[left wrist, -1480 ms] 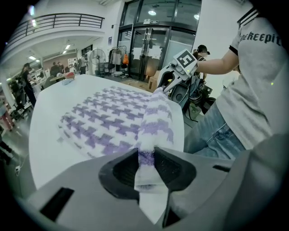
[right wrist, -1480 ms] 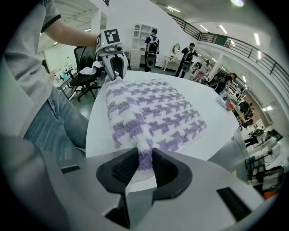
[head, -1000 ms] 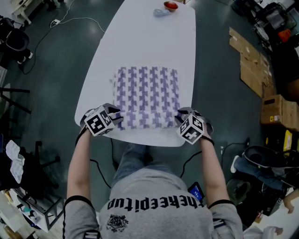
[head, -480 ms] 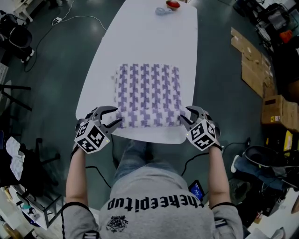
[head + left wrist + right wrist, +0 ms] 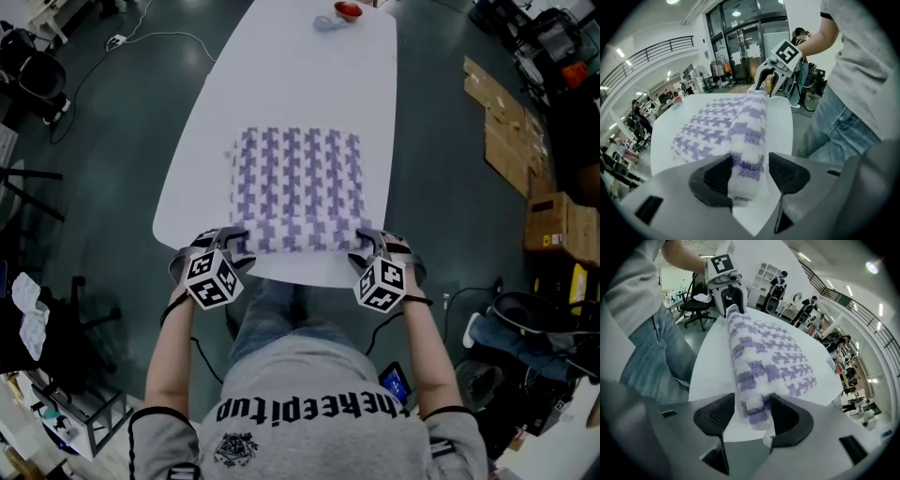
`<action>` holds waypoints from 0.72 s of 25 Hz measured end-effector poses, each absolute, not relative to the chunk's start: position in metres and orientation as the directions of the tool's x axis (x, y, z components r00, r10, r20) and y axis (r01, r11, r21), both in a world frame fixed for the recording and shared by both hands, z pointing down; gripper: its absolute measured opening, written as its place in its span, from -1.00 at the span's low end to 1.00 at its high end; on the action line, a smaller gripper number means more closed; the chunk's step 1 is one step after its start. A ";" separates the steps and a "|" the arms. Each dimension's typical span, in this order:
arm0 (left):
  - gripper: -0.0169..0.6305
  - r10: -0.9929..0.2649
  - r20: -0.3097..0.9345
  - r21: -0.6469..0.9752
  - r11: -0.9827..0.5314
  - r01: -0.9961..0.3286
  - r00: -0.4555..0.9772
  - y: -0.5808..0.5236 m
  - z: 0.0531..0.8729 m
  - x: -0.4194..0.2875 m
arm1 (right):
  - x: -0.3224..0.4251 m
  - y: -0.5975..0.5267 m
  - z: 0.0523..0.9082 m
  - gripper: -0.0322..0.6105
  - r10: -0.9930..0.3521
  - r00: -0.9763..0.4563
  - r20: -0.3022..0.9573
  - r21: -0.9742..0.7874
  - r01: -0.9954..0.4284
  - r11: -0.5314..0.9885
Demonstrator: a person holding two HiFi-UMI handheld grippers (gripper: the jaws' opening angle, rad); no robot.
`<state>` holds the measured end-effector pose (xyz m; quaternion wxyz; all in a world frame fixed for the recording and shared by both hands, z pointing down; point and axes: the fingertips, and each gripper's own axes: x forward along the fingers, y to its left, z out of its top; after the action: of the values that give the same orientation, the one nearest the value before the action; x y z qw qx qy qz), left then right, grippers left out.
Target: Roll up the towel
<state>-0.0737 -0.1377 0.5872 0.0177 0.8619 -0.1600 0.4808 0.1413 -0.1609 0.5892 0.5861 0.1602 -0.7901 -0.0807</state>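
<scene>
A white towel with a purple houndstooth pattern (image 5: 298, 183) lies flat on the white table (image 5: 281, 75). Its near edge is rolled into a thick roll (image 5: 295, 241) along the table's front. My left gripper (image 5: 230, 244) is at the roll's left end and my right gripper (image 5: 368, 244) at its right end. In the left gripper view the roll (image 5: 749, 126) lies between the left gripper's (image 5: 750, 176) jaws, apart from one pad. The right gripper view shows the same: the roll (image 5: 747, 362) sits loosely inside the right gripper (image 5: 749, 417). Both pairs of jaws have just been opening.
A red object (image 5: 345, 11) and a small blue one lie at the table's far end. Cardboard boxes (image 5: 511, 131) are stacked on the floor to the right. The person's legs are close under the table's near edge (image 5: 309, 279). An office chair (image 5: 696, 305) stands beyond the left gripper.
Both grippers swung outward from the towel's near corners, then came back in to the ends of the roll. Their jaws stand wider than before.
</scene>
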 end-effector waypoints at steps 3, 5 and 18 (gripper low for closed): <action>-0.23 -0.247 0.854 -0.126 -0.952 -0.280 0.457 -0.147 0.598 -0.084 | 0.136 -0.174 0.595 -0.22 -0.365 -0.261 0.894 0.326 -0.181 0.928; -0.23 -0.250 0.869 -0.145 -0.954 -0.262 0.427 -0.153 0.602 -0.088 | 0.133 -0.182 0.595 -0.22 -0.379 -0.261 0.888 0.334 -0.199 0.921; -0.56 -0.130 0.863 -0.021 -0.975 -0.223 0.488 -0.140 0.577 -0.078 | 0.142 -0.178 0.572 -0.57 -0.332 -0.289 0.898 0.267 -0.240 0.933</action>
<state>-0.0783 -0.1401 0.5771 0.0467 0.8614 -0.1024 0.4954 0.1418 -0.1780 0.5716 0.5688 0.1781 -0.8019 -0.0403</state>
